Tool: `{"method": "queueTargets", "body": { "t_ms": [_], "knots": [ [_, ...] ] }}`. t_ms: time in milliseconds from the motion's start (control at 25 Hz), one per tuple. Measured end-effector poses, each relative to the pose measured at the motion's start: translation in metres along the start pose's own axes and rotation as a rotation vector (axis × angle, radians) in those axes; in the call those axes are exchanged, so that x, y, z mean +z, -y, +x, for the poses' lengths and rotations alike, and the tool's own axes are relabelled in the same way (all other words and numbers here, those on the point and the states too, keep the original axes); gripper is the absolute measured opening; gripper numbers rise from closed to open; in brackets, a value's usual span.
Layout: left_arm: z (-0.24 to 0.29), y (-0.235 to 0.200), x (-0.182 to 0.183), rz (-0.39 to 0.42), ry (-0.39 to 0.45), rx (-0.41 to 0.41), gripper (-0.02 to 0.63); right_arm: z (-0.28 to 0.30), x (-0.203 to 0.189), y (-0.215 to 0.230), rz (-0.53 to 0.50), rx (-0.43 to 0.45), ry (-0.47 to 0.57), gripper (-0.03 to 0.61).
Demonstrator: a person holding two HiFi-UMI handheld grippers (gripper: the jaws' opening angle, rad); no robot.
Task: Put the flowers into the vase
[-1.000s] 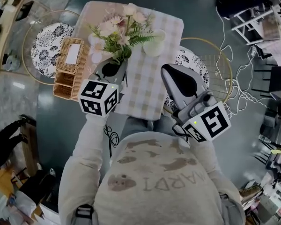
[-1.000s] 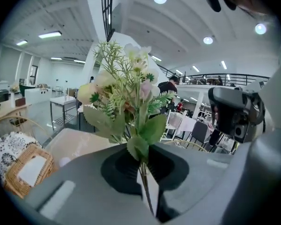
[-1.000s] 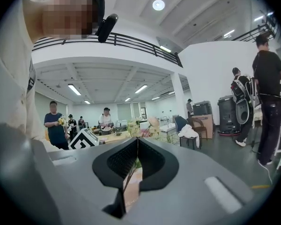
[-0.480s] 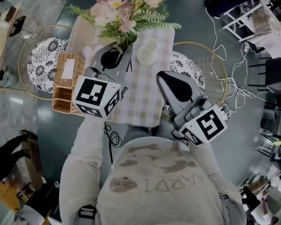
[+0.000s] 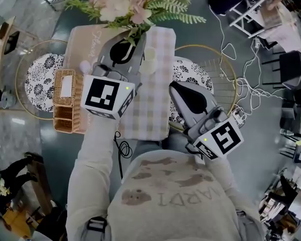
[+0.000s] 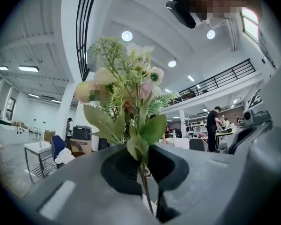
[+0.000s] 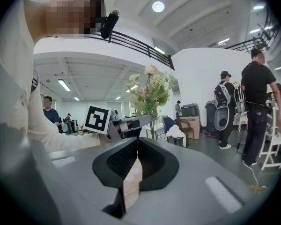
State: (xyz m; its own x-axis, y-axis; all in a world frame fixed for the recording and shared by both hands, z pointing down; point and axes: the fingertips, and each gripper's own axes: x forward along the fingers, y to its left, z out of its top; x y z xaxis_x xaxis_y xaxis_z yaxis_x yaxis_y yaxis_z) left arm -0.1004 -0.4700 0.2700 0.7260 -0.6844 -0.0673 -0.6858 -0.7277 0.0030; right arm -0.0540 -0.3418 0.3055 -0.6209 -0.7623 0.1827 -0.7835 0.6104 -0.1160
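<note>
Our left gripper (image 6: 143, 165) pinches the flowers (image 6: 131, 97) by their stems; we hold them up over the far end of the table (image 5: 88, 39). The vase (image 5: 149, 66) stands on the checked cloth (image 5: 150, 109) just beside that gripper. Our right gripper (image 7: 136, 146) is pressed together, nothing between its jaws.

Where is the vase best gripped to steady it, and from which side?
Grip the vase on its outer wall below the rim, probably from its right, where the shut, empty right gripper is. It stands upright, and its open mouth must stay free for the flowers that the left gripper holds at its left.
</note>
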Motion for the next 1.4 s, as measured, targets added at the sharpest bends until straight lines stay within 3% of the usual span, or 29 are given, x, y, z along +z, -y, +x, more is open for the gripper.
{"method": "queueTargets", "body": {
  "t_ms": [440, 920, 1160, 1400],
  "knots": [
    [0.026, 0.012, -0.046, 0.033, 0.01, -0.028, 0.017, -0.022, -0.011, 0.021, 0.009, -0.073, -0.033, 0.029],
    [0.022, 0.008, -0.131, 0.062, -0.092, 0.031, 0.017, -0.03, -0.024, 0.019, -0.003, -0.094, -0.086, 0.029],
    [0.019, 0.002, -0.156, 0.03, -0.122, 0.068, 0.018, -0.03, -0.027, 0.017, -0.005, -0.092, -0.096, 0.029],
    [0.021, 0.008, -0.179, 0.032, -0.174, 0.052, 0.02, -0.029, -0.029, 0.016, -0.013, -0.089, -0.105, 0.029]
  ]
}}
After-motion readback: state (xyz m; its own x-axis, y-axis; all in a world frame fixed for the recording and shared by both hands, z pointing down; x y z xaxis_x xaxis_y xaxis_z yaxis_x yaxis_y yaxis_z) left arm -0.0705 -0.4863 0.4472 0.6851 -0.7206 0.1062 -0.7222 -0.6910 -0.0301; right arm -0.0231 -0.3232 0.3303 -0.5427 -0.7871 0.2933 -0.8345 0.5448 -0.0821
